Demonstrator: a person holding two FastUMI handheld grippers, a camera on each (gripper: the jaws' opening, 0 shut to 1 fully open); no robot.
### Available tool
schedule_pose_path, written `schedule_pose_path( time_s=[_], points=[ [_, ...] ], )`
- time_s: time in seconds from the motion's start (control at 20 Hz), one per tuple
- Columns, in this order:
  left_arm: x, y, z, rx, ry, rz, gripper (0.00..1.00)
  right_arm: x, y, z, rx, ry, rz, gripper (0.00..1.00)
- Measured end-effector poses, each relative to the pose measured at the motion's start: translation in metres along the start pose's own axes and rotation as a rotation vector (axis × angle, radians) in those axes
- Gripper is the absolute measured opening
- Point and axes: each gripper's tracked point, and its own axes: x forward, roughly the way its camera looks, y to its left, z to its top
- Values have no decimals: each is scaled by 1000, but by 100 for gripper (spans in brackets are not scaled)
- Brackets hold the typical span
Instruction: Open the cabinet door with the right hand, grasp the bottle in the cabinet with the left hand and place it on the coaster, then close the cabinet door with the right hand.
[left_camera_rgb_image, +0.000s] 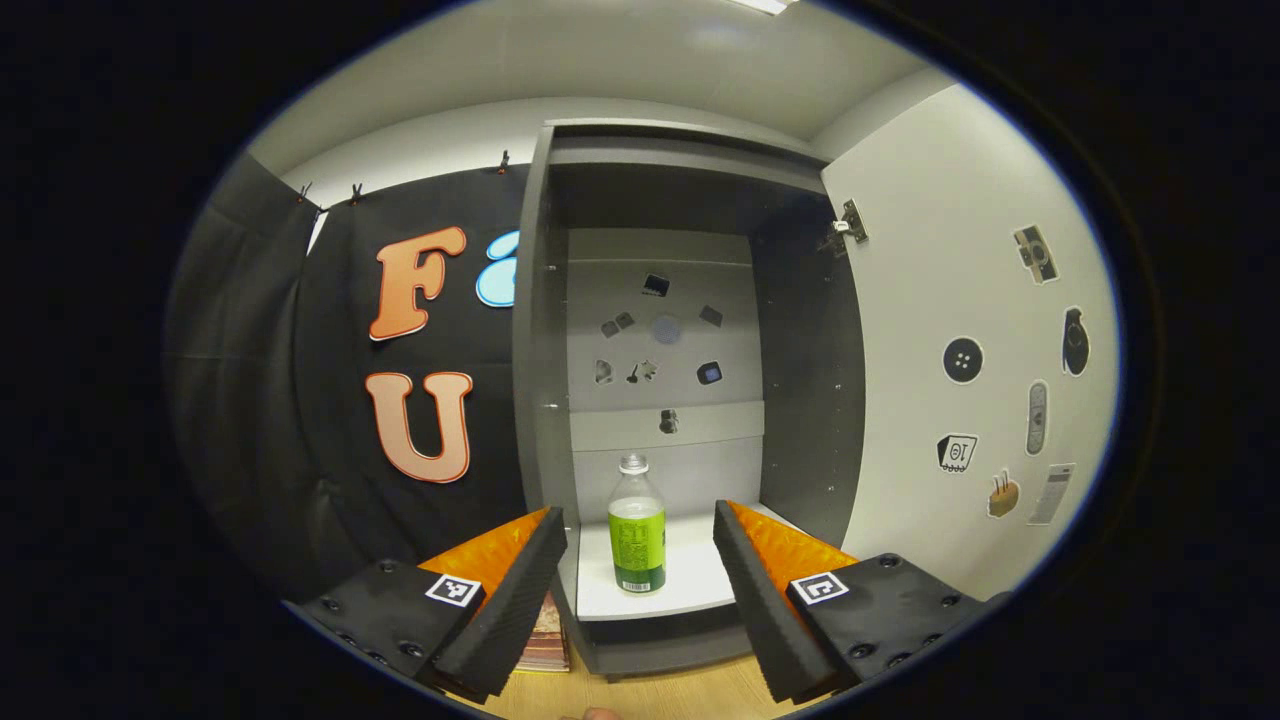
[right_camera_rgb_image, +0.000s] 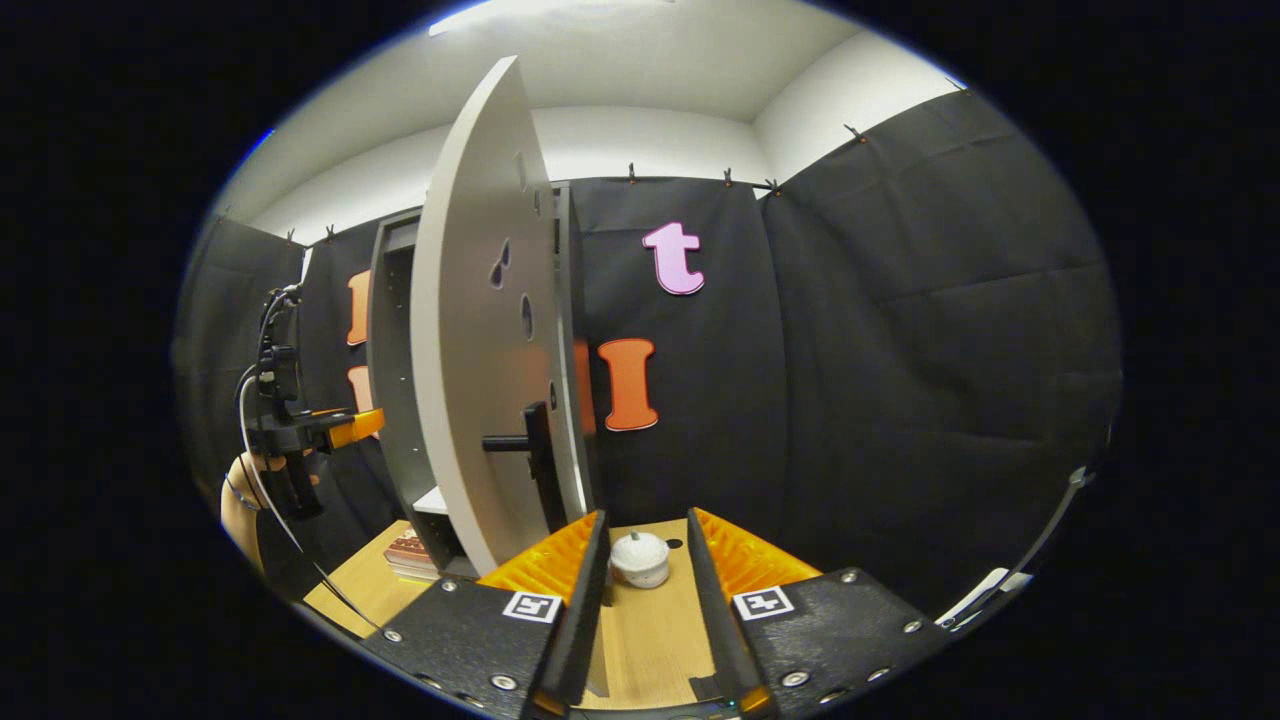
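A clear bottle (left_camera_rgb_image: 637, 545) with a green label and white cap stands upright on the white bottom shelf (left_camera_rgb_image: 690, 590) of the grey cabinet (left_camera_rgb_image: 535, 400). My left gripper (left_camera_rgb_image: 638, 515) is open in front of the shelf, its fingers framing the bottle from a short distance without touching it. The cabinet door (left_camera_rgb_image: 960, 300) is swung wide open to the right. In the right gripper view the door (right_camera_rgb_image: 470, 350) is seen nearly edge-on with its black handle (right_camera_rgb_image: 528, 441). My right gripper (right_camera_rgb_image: 645, 517) is open and holds nothing, just right of the door. A hand holds the left gripper (right_camera_rgb_image: 350, 426) at the cabinet's front.
A small white lidded pot (right_camera_rgb_image: 640, 558) sits on the wooden table (right_camera_rgb_image: 650, 630) ahead of the right gripper. A stack of books (right_camera_rgb_image: 410, 553) lies at the cabinet's foot, also visible as books (left_camera_rgb_image: 545, 635). Stickers dot the door's inner face and the cabinet's back panel.
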Motion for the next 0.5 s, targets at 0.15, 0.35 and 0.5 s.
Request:
schedule_pose_path(
  time_s=[0.15,0.35,0.5],
  points=[
    [32,-4,-12,1,13,7,100,10,-16,-3,-13,-1,-49,82],
    [78,3,-28,-6,32,43,97,17,-32,-4,-1,-2,-100,92],
    [110,4,-46,4,55,54,98,20,-44,-2,3,-6,-139,93]
  ],
)
